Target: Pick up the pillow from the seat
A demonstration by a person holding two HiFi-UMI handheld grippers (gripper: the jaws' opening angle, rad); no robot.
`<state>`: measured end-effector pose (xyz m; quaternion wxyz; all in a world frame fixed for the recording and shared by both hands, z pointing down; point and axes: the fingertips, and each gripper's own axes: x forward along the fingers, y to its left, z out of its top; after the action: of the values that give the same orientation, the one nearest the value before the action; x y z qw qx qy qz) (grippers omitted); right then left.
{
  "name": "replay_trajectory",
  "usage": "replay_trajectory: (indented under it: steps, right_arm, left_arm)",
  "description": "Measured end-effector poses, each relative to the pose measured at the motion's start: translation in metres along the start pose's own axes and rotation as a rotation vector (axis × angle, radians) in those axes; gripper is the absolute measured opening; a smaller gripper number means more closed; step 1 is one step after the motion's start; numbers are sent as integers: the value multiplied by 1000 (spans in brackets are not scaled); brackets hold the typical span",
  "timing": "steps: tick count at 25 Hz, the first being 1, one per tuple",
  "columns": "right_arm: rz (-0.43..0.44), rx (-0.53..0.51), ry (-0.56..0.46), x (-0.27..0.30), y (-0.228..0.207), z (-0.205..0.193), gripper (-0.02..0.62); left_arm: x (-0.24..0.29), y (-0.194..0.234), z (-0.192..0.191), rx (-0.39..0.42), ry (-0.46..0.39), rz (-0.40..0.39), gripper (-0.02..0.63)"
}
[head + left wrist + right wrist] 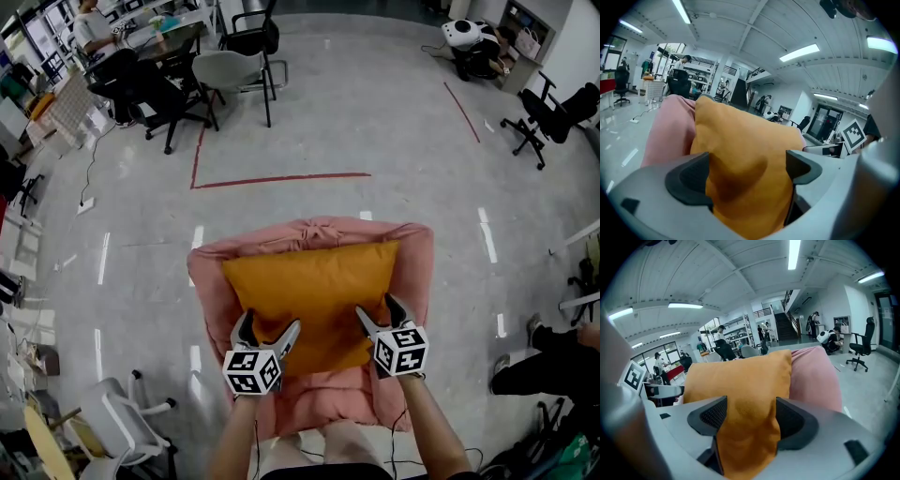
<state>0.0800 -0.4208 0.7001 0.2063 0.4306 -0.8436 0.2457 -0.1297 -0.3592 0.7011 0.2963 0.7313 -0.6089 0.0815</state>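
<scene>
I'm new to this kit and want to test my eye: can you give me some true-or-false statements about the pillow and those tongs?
1. The orange fabric pillow lies on the pink upholstered seat. True.
2. Only one pair of tongs reaches the pillow. False: the left tongs and right tongs both straddle its near edge.
3. A red tape line marks the grey floor. True.
4. Both tongs are clamped shut. False: their jaws stand apart.

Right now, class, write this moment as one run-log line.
pillow on pink seat | left gripper open, pillow corner between jaws | right gripper same | not lifted
</scene>
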Motion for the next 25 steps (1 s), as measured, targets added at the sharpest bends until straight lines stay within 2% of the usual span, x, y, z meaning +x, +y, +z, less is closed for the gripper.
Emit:
replay_trajectory:
  steps: [9,17,25]
  right_arm:
    - [-15,-4,31,16,-8,-7,310]
    - [-30,5,49,24,-18,-7,345]
    - [-20,10,57,33,-20,-11,354]
  left_arm:
    - [4,6,-2,33,-6,70,500]
    - [7,28,0,25,-8,153,500]
    - [18,39,-2,23,14,135,506]
